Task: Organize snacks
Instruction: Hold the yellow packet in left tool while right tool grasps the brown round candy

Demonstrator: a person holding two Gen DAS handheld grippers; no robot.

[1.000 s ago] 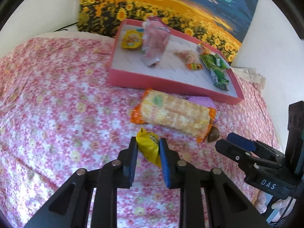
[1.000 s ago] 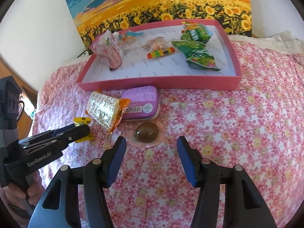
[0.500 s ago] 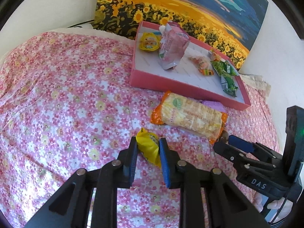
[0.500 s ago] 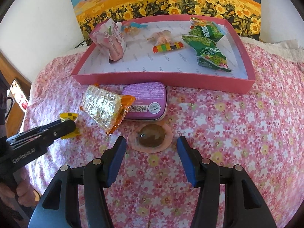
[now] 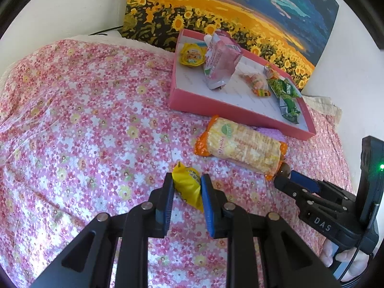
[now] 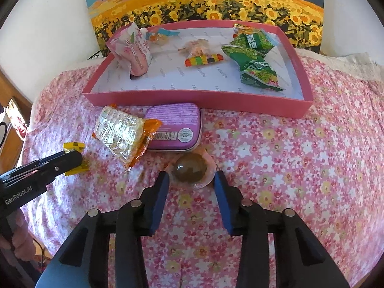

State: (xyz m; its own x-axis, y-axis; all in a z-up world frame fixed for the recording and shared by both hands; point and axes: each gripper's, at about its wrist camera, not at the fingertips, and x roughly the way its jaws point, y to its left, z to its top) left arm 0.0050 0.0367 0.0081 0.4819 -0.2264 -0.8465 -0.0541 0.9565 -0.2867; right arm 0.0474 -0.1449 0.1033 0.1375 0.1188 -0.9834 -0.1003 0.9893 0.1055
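My left gripper (image 5: pixel 186 180) is shut on a small yellow snack packet (image 5: pixel 188 186), held just above the flowered cloth; it also shows in the right wrist view (image 6: pixel 74 154). My right gripper (image 6: pixel 190 180) is open, its fingers on either side of a round brown jelly cup (image 6: pixel 190 169) on the cloth. A pink tray (image 6: pixel 192 97) at the back holds a pink pouch (image 6: pixel 133 52), green packets (image 6: pixel 254 57) and small sweets. An orange-ended cracker pack (image 6: pixel 122 134) and a purple tin (image 6: pixel 175 126) lie in front of the tray.
A sunflower painting (image 6: pixel 204 0) leans on the white wall behind the tray. The flowered pink cloth (image 5: pixel 84 120) covers the whole surface. Wooden furniture (image 6: pixel 12 129) stands at the left edge.
My left gripper has drawn back and left with the yellow packet still held. My right gripper has moved forward and narrowed, so its fingers now flank the jelly cup.
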